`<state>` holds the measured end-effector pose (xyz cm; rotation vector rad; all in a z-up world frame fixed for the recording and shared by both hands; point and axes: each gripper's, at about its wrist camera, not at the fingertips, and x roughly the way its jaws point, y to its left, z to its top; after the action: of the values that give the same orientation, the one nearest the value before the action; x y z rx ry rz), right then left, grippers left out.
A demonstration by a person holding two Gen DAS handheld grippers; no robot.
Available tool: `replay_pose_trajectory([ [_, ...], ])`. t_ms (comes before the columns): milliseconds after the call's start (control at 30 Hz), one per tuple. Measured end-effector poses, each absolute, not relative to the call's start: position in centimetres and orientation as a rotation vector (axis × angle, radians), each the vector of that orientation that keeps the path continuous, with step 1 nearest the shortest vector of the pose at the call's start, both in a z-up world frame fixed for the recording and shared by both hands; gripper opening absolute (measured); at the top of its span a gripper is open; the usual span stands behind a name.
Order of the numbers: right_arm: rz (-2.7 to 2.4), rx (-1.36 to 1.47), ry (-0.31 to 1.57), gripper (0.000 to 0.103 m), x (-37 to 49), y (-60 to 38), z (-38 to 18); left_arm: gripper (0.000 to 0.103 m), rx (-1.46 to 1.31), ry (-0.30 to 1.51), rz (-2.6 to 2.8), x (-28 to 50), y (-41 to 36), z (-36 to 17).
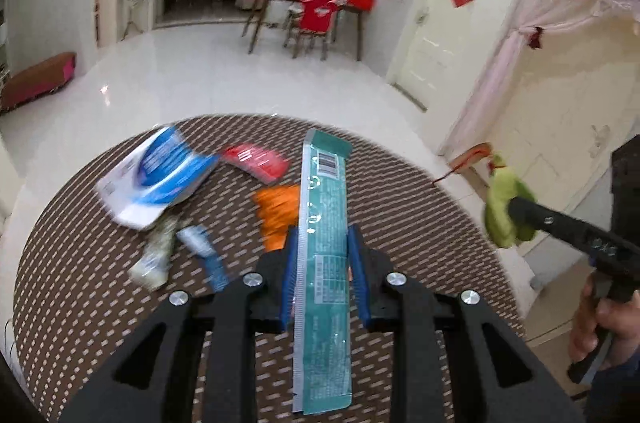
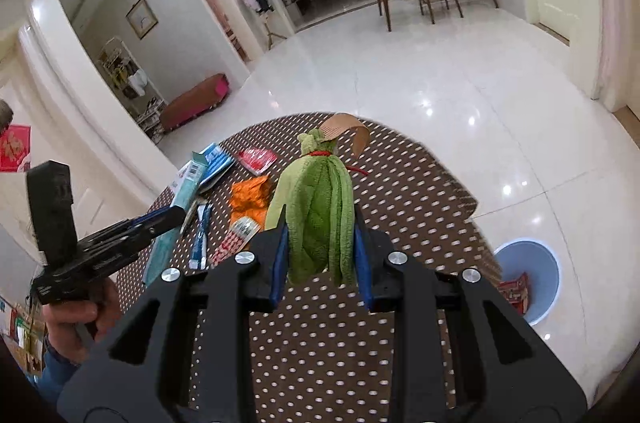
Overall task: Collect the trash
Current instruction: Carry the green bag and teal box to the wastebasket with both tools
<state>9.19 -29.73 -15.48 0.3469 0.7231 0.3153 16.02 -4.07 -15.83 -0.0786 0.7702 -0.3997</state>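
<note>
My left gripper [image 1: 322, 237] is shut on a long teal wrapper [image 1: 323, 223], lifted over the round brown dotted table [image 1: 420, 215]; the same gripper [image 2: 170, 215] and wrapper [image 2: 188, 183] show at the left of the right wrist view. My right gripper [image 2: 320, 223] is shut on a green plush pouch [image 2: 316, 215] tied with a red cord and tan ribbon; it appears at the right of the left wrist view as the pouch [image 1: 506, 215]. On the table lie a blue-white package [image 1: 160, 175], a red packet [image 1: 258, 161], an orange wrapper [image 1: 278, 215] and a blue sachet [image 1: 204, 251].
A pale blue bin [image 2: 532, 279] holding a red wrapper stands on the white tiled floor right of the table. A wooden table with a red-covered chair [image 1: 316, 19] is across the room. A brown bench [image 1: 40, 79] sits by the left wall.
</note>
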Motion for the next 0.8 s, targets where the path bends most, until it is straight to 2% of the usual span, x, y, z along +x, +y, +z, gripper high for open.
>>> replay_pose_trajectory([
  [267,0.196,0.373,0.616,0.028,7.2,-36.9,-12.0,0.024,-0.089,0.713,-0.574,17.3,-14.1,-12.3],
  [433,0.077,0.405,0.585,0.028,6.1,-42.8,-11.6,0.024,-0.078,0.737,-0.662,18.7,-20.7,-12.5],
  [567,-0.009,0.434,0.627,0.028,6.4,-46.6,-13.8,0.024,-0.059,0.819,-0.721,20.1,-26.6,-14.4],
  [800,-0.092,0.528,0.772,0.028,8.9,-51.7,-21.3,0.024,0.018,0.981,-0.774,22.5,-35.9,-20.1],
])
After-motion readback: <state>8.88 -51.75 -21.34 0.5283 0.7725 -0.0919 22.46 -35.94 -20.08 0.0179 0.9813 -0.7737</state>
